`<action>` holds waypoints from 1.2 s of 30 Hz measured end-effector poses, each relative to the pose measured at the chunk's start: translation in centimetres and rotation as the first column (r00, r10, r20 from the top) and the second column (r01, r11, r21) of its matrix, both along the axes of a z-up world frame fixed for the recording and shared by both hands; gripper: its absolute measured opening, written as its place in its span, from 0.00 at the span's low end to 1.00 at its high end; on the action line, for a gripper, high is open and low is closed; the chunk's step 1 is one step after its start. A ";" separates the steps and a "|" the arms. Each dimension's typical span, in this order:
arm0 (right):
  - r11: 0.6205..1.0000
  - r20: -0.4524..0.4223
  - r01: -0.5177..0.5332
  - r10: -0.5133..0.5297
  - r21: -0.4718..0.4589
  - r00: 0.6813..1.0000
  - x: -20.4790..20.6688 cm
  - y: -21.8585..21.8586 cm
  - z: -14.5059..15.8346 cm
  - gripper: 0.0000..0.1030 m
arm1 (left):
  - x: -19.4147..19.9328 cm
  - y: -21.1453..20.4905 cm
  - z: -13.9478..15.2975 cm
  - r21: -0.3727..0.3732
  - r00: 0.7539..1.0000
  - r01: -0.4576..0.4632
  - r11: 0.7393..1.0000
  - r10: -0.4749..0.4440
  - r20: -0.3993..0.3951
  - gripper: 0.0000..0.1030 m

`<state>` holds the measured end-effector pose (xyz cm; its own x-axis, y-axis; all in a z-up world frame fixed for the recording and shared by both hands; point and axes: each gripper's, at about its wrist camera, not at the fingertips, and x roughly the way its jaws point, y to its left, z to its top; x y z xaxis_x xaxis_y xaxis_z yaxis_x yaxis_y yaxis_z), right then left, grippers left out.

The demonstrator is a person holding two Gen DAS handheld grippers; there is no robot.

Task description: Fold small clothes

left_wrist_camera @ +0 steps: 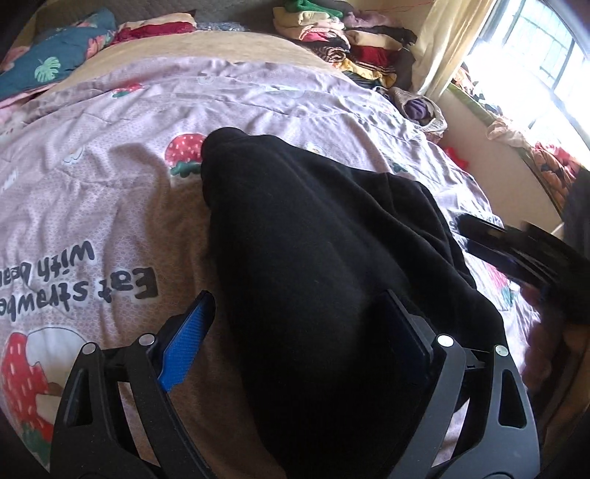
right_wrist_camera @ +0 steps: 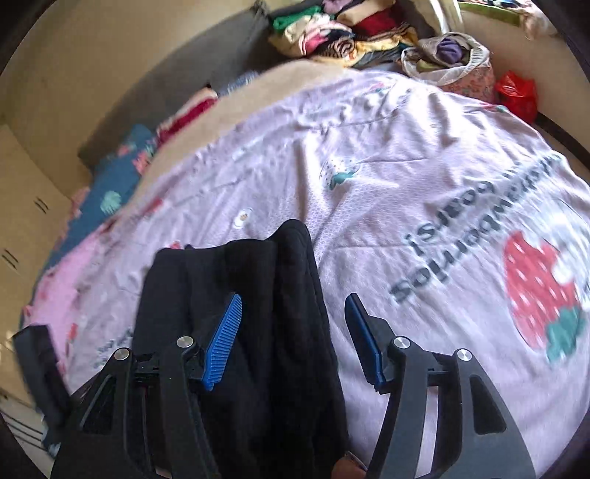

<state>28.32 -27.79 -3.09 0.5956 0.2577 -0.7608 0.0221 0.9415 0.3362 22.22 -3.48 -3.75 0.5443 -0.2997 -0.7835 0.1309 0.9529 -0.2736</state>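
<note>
In the left wrist view, the left gripper (left_wrist_camera: 295,324) is reaching in from the bottom of the frame with its jaws standing wide apart. A black garment (left_wrist_camera: 313,239) is lying on the quilt (left_wrist_camera: 110,184), filling the centre and running down to the bottom edge between the two fingers. The blue pad (left_wrist_camera: 188,339) on the left is sitting clear of the cloth, just beside its edge; the right finger is lying dark against the black fabric, and whether it is touching cannot be told. Nothing is being pinched. The right gripper (left_wrist_camera: 479,235) is showing blurred at the right edge, its tips just beside the garment's right border. A pile of clothes (left_wrist_camera: 354,44) is sitting at the upper middle, and a window (left_wrist_camera: 534,55) is glaring at the upper right.

In the right wrist view, the right gripper (right_wrist_camera: 291,339) is coming in from the bottom, its jaws parted about halfway and holding nothing. The garment (right_wrist_camera: 239,276) is occupying the lower left of centre, passing under the left blue pad (right_wrist_camera: 223,342) and partly into the gap; the right pad is hanging over bare quilt (right_wrist_camera: 405,165). The left gripper (right_wrist_camera: 37,368) is appearing as a dark blur at the lower left edge. The clothes pile (right_wrist_camera: 332,33) is lying at the top, with a red bag (right_wrist_camera: 516,92) at the upper right.
</note>
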 end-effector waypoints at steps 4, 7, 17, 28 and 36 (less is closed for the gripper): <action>0.998 -0.011 -0.031 0.030 -0.053 0.999 1.3 1.7 -0.7 0.44 | -0.3 -0.1 0.0 0.001 1.000 0.009 1.000 -0.009 0.004 0.80; 0.997 0.014 -0.055 0.056 -0.062 0.998 1.9 2.6 -0.4 0.21 | -0.3 -0.1 0.0 -0.004 1.000 0.009 1.000 -0.009 0.004 0.80; 0.981 0.164 -0.086 0.115 -0.176 0.980 1.9 2.2 2.3 0.09 | -0.7 -0.9 0.0 -0.013 1.000 0.032 0.999 -0.032 0.000 0.80; 0.986 0.061 0.005 0.005 -0.164 0.998 2.6 -0.7 -2.9 0.12 | -0.8 -1.7 -0.6 -0.007 0.998 0.057 0.998 -0.058 -0.012 0.80; 0.983 0.072 0.035 -0.023 -0.179 0.997 0.5 -1.6 -2.1 0.28 | -1.0 -1.4 -0.8 -0.013 0.999 0.047 0.999 -0.047 -0.018 0.80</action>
<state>28.77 -29.40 -5.21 0.6538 0.1024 -0.7497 0.0329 0.9860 0.1634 21.17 -4.83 -4.57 0.5153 -0.3346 -0.7890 0.1702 0.9423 -0.2884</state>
